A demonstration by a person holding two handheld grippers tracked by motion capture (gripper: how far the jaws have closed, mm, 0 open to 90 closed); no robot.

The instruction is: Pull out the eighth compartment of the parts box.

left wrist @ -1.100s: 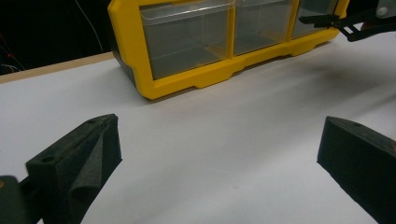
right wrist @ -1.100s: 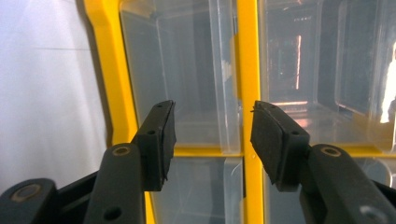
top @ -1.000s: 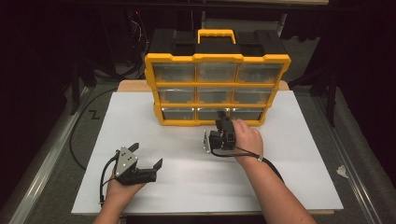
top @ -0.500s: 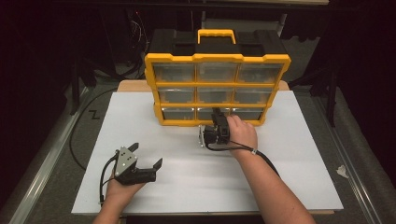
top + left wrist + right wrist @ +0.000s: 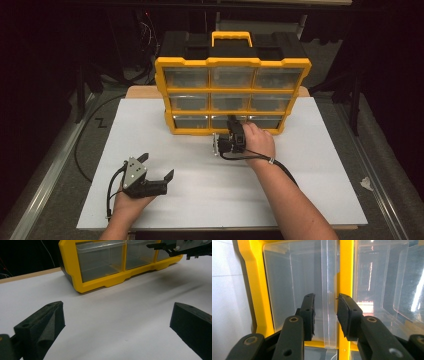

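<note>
Nearest the person, the left gripper [image 5: 156, 170] is held low over the white table [image 5: 200, 200], its jaws spread wide and holding nothing. Farther forward, the right gripper [image 5: 234, 124] is held against the bottom row of the yellow drawer organizer [image 5: 232, 62], its jaws set slightly apart on either side of the clear drawer's handle [image 5: 329, 290]. The organizer is seen standing upright at the table's far edge.

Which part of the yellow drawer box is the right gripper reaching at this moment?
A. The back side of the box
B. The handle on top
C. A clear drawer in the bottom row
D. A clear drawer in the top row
C: the right gripper is at the bottom row of the drawer box, and in its own view the open jaws stand on both sides of a clear drawer's front lip.
</note>
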